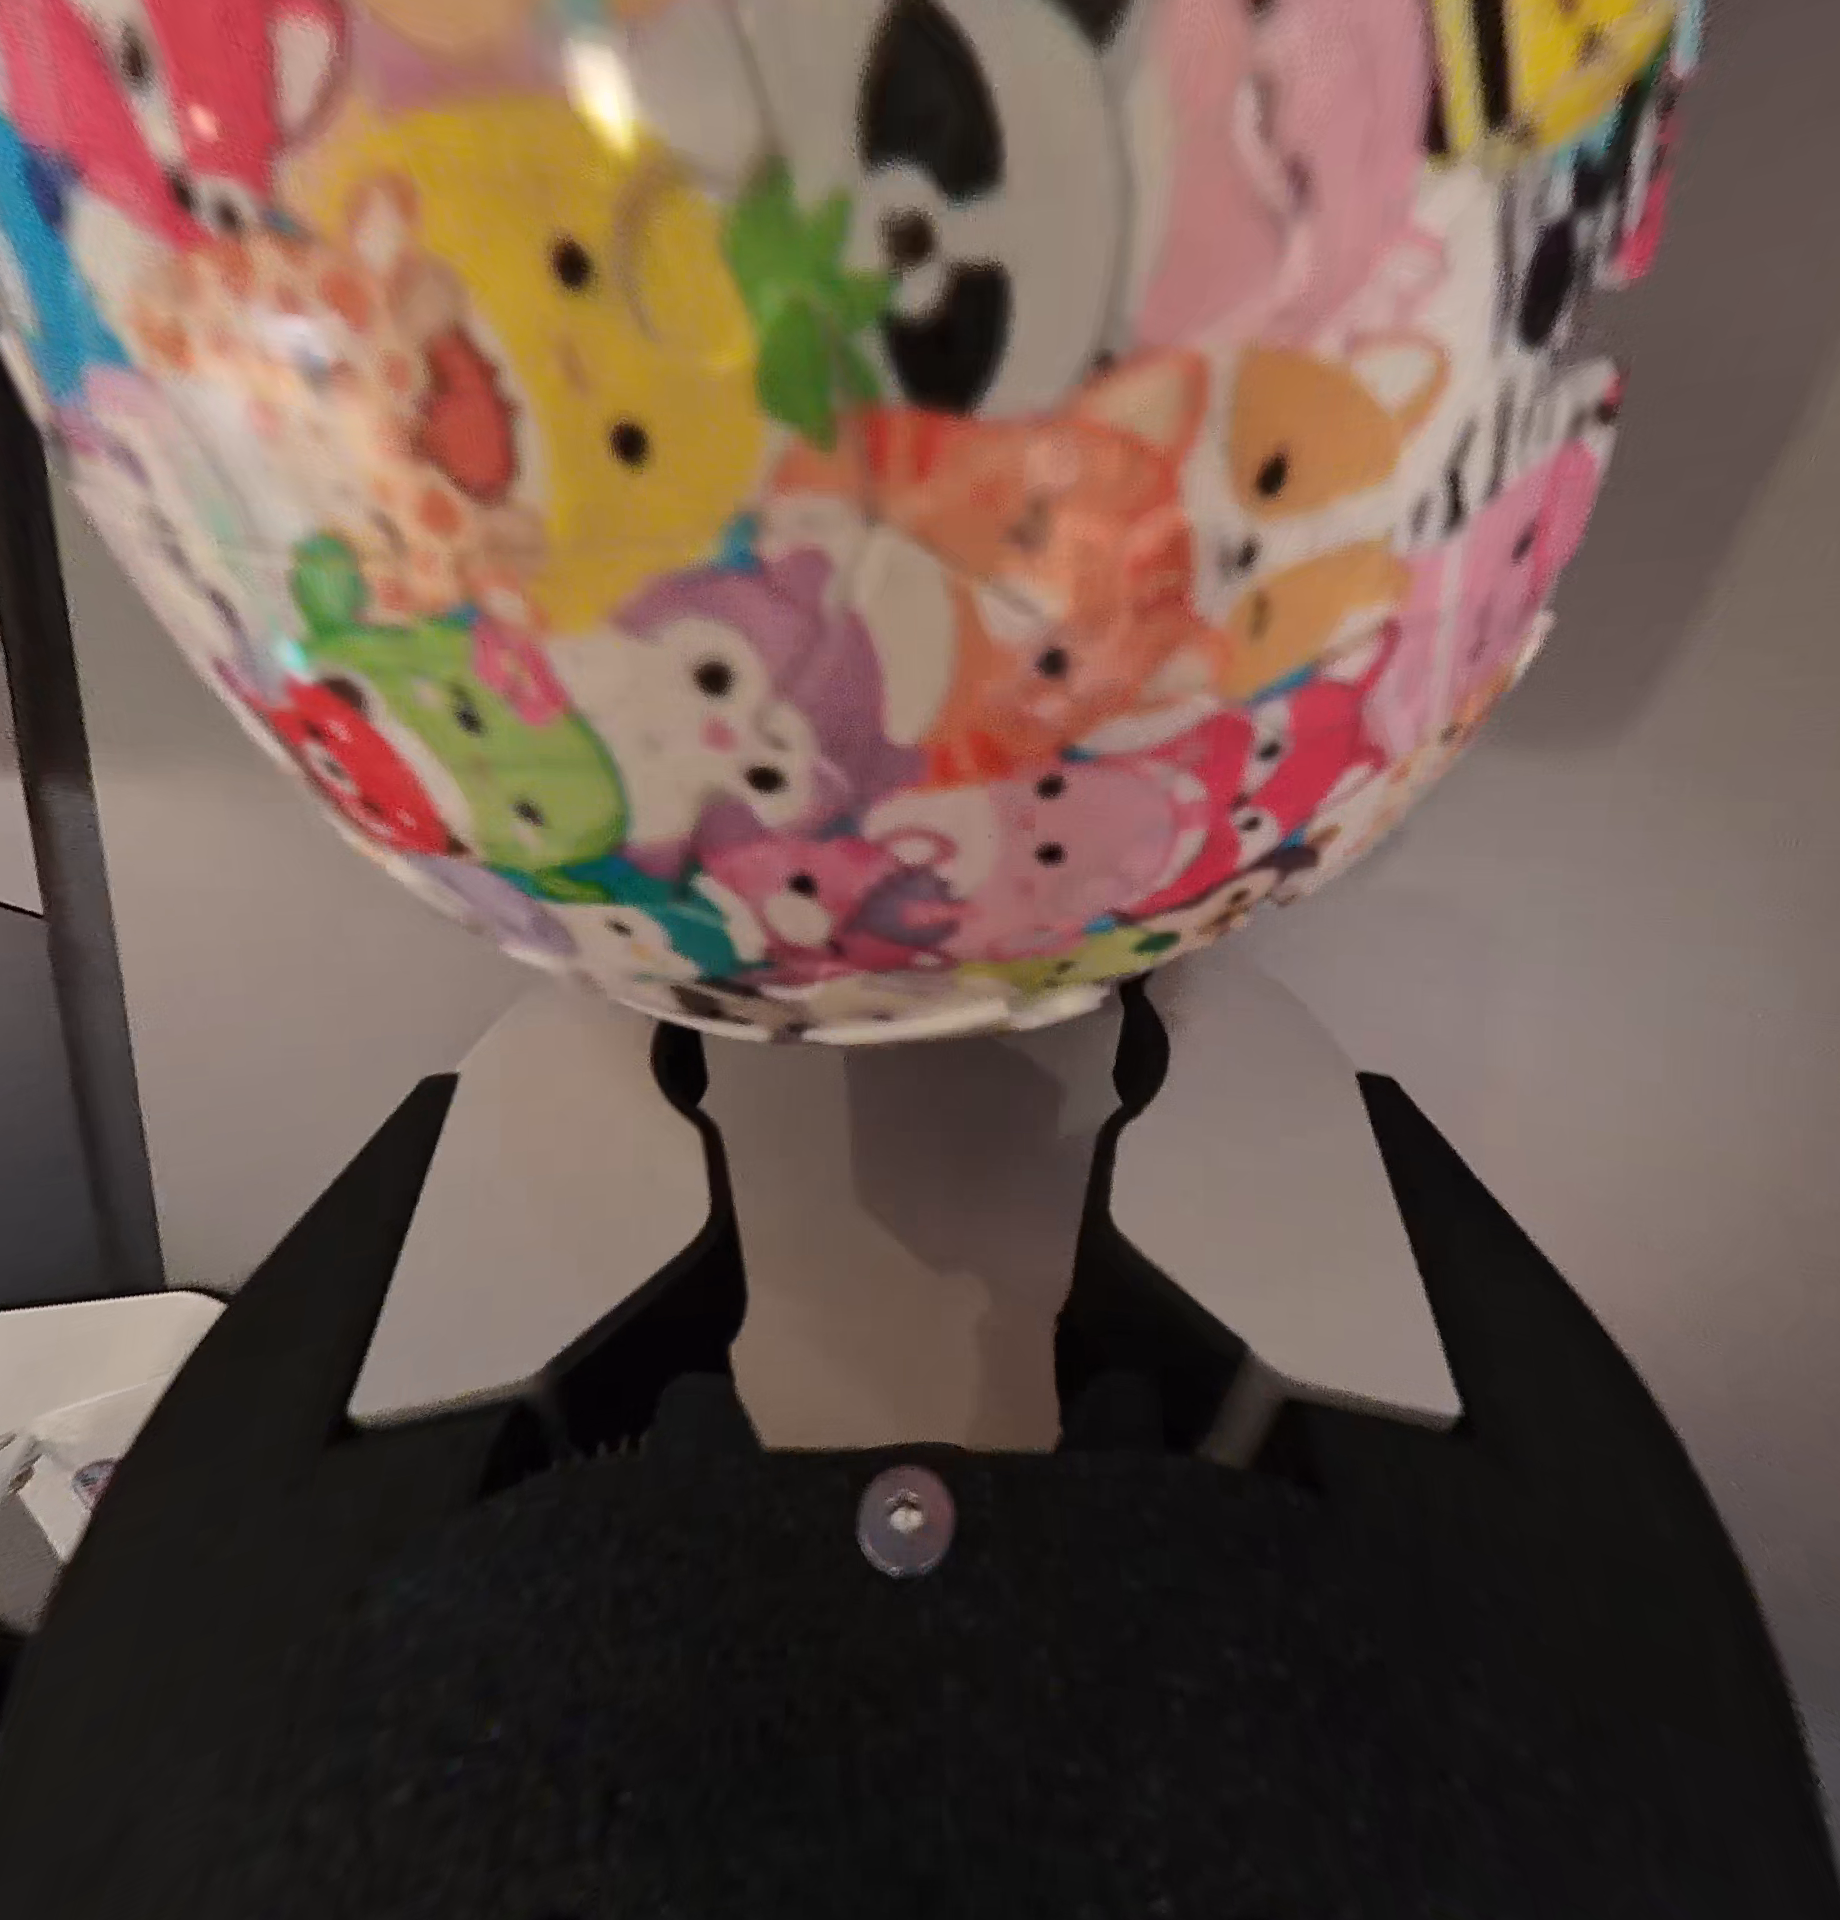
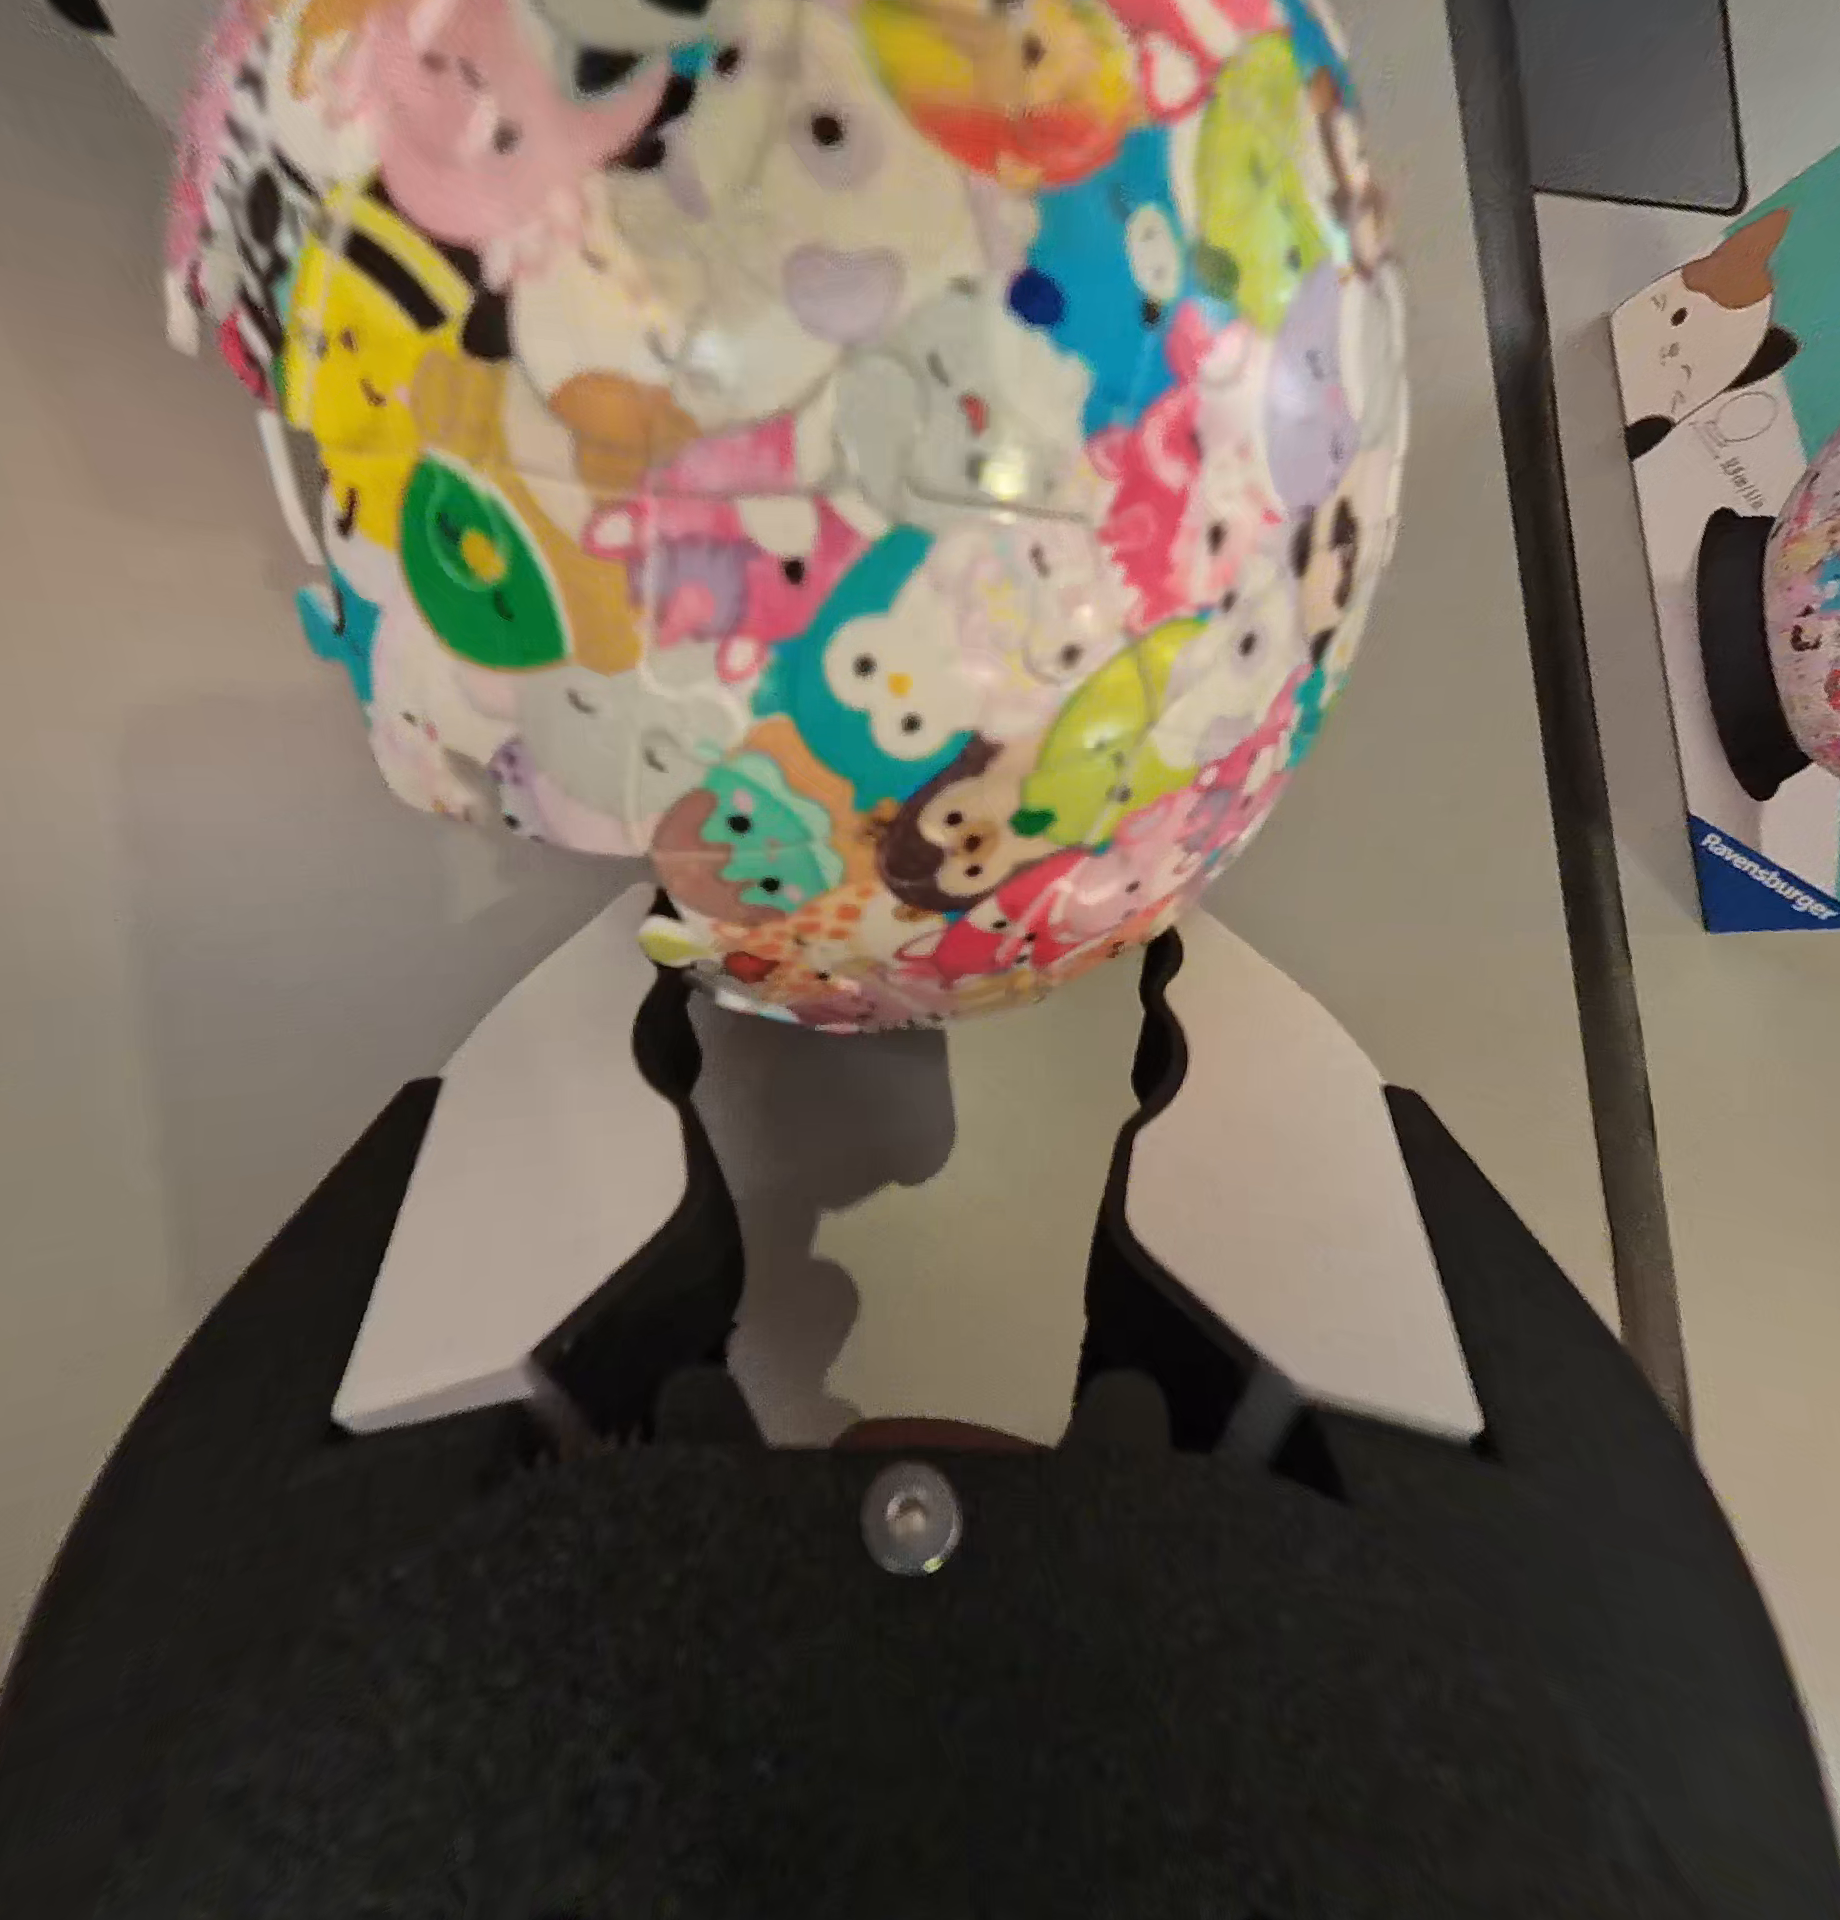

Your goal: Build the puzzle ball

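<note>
Likely a home or hobby desk. A plain pale surface [image 2: 116,727] carries a printed cardboard puzzle box [image 2: 1747,582], just right of a dark metal pole [image 2: 1550,623].

The puzzle ball [image 2: 791,468] sits directly ahead of both grippers, the box [image 2: 1768,561] to its right.

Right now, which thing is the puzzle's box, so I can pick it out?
Start from the colourful puzzle ball ahead of the right gripper. Past the dark upright bar on its right lies the box, flat on the pale table. It alone is rectangular, teal and white, picturing a ball.
</note>
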`<state>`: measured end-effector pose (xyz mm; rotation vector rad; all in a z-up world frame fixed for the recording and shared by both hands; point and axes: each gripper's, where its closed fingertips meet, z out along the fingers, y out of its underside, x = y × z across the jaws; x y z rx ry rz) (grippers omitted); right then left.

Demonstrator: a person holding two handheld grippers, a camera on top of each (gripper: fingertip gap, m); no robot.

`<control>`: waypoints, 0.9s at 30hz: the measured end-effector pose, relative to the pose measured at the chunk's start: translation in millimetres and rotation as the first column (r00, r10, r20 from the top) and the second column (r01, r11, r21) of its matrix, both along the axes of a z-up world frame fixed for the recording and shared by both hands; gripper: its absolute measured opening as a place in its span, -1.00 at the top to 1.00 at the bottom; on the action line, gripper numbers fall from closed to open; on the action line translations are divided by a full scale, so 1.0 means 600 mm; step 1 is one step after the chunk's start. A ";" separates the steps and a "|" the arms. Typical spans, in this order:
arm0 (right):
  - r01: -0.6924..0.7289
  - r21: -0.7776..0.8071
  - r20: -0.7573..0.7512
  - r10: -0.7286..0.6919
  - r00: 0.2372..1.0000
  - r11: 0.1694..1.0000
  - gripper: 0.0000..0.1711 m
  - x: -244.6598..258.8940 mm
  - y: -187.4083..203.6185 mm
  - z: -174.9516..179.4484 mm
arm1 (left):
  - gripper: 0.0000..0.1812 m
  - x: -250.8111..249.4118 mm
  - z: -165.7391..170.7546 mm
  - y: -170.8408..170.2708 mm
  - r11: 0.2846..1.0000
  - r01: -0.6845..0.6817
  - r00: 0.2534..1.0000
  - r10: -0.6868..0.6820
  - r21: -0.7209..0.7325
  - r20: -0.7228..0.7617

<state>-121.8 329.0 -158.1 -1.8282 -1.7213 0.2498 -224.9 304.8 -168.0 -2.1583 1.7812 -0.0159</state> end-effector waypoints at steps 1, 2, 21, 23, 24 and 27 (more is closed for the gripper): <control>0.001 0.003 0.006 -0.001 1.000 1.000 0.03 0.000 0.002 0.004 | 0.15 0.000 0.001 0.001 1.000 0.000 1.000 0.000 -0.008 0.007; 0.003 -0.002 0.004 -0.003 1.000 1.000 0.03 -0.002 0.003 0.009 | 0.14 0.000 0.003 0.001 1.000 0.000 1.000 0.000 -0.015 0.012; 0.029 -0.008 -0.020 -0.029 0.999 1.000 0.04 -0.007 0.007 -0.010 | -0.08 0.002 0.010 0.018 0.993 0.007 1.000 -0.008 0.117 0.008; 0.034 -0.035 -0.017 -0.034 0.999 0.999 0.07 -0.008 0.009 -0.005 | -0.09 -0.001 0.004 0.017 0.990 0.019 1.000 -0.017 0.137 -0.015; 0.033 -0.039 -0.013 -0.033 0.999 0.999 0.08 -0.008 0.010 -0.001 | -0.10 -0.003 0.001 0.015 0.990 0.020 1.000 -0.017 0.139 -0.023; 0.032 -0.076 0.004 -0.032 0.999 0.997 0.08 -0.008 0.008 0.001 | -0.10 0.002 -0.002 0.008 0.993 0.007 1.000 -0.008 0.116 0.008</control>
